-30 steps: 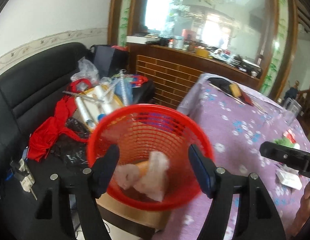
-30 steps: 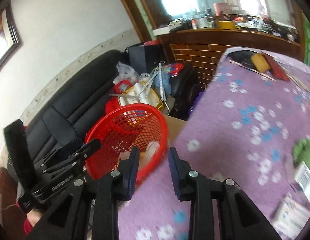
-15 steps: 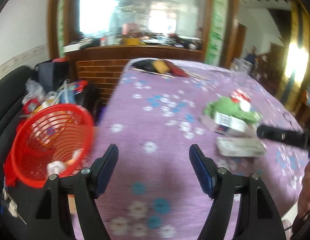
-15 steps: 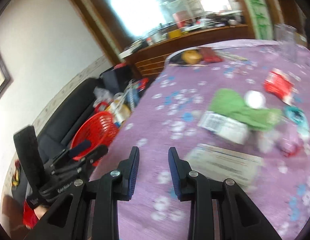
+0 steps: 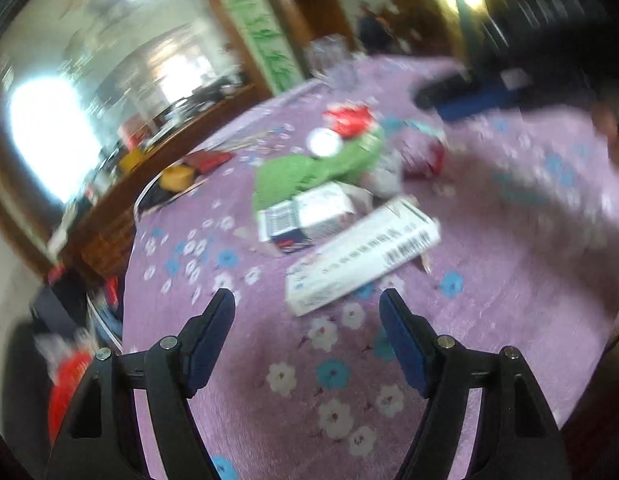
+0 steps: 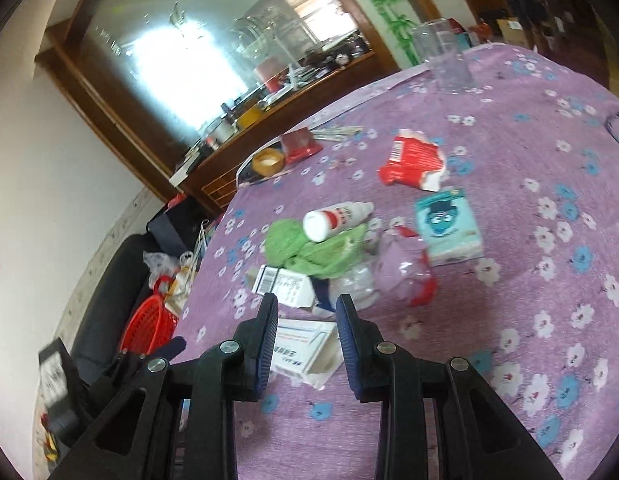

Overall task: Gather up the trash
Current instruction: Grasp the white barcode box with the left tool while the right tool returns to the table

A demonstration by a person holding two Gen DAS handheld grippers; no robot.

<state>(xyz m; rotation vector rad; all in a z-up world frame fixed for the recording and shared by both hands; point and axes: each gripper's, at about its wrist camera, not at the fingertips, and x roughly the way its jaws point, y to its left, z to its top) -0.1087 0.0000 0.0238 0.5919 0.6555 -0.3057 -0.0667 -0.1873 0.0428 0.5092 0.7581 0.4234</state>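
Observation:
Trash lies on the purple flowered tablecloth (image 6: pixel 509 320): a long white box (image 5: pixel 361 256) (image 6: pixel 305 344), a smaller white box (image 5: pixel 305 216) (image 6: pixel 285 284), a green cloth (image 5: pixel 309 168) (image 6: pixel 309 248), a white bottle (image 6: pixel 333 220), a red torn packet (image 6: pixel 413 160), a teal carton (image 6: pixel 447 224) and clear plastic wrap (image 6: pixel 389 276). My left gripper (image 5: pixel 307 320) is open and empty, just short of the long box. My right gripper (image 6: pixel 307 320) is part open and empty, above the long box. The red basket (image 6: pixel 147 324) stands beside the table's left edge.
A clear glass (image 6: pixel 445 60) stands at the table's far side. A tape roll (image 6: pixel 267 160) and a dark red object (image 6: pixel 299 144) lie at the far left end. A black sofa (image 6: pixel 105 304) with clutter is left of the table.
Both grippers have swung right, away from the red basket and over the table toward the pile of trash. The right gripper's jaws have opened slightly.

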